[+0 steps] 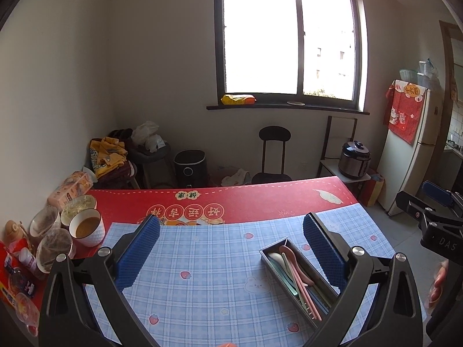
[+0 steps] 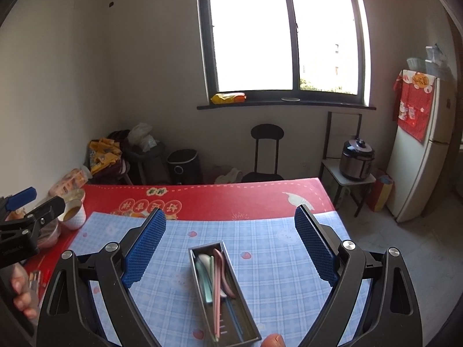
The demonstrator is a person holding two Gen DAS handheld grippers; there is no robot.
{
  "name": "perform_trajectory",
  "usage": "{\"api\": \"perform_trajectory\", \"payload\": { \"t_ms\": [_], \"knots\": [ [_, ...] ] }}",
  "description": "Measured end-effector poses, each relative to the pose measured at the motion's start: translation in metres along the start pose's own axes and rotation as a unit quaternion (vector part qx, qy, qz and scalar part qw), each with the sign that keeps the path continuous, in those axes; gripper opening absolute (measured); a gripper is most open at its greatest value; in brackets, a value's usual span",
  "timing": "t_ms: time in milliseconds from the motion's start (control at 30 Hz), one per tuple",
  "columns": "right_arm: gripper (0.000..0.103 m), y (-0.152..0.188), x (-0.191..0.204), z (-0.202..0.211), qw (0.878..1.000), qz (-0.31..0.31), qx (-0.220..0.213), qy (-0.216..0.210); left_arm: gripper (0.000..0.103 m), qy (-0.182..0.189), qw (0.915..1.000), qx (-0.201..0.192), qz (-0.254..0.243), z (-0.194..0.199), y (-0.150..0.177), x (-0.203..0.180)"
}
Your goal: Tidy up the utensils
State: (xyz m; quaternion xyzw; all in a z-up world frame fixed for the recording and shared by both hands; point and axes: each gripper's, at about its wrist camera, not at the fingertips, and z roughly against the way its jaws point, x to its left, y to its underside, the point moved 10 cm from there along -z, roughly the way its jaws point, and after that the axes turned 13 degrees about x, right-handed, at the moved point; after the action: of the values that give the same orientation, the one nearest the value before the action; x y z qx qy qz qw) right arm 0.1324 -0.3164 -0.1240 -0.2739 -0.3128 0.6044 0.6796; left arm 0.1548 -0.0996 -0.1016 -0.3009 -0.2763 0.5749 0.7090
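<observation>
Risk lies mainly in the tray [image 2: 244, 315]: a narrow, thin-walled grey metal box lying loose on the smooth checked mat [image 2: 289, 260], so a low pass by either tool could skid it or tip it. Both the left tool [image 1: 231, 248] and right tool [image 2: 230, 248] hover wide open, holding nothing. Slim pastel chopsticks [image 2: 215, 297] and glossy curved spoons [image 2: 222, 271] already lie inside, at 6 o'clock on the tabletop [image 2: 231, 199].

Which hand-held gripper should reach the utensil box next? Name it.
Right. The utensil box lies centred between the open right hand-held gripper fingers; for the left hand-held gripper, also open, it sits off to the right.
</observation>
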Motion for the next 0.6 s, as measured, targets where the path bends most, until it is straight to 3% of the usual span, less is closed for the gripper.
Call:
{"api": "perform_trajectory", "payload": {
  "t_ms": [600],
  "knots": [
    [0.087, 0.0, -0.005, 0.011, 1.0, -0.005, -0.012, 0.017, 0.097, 0.01, 0.9999, -0.001, 0.008, 0.001, 0.0, 0.005]
  ]
}}
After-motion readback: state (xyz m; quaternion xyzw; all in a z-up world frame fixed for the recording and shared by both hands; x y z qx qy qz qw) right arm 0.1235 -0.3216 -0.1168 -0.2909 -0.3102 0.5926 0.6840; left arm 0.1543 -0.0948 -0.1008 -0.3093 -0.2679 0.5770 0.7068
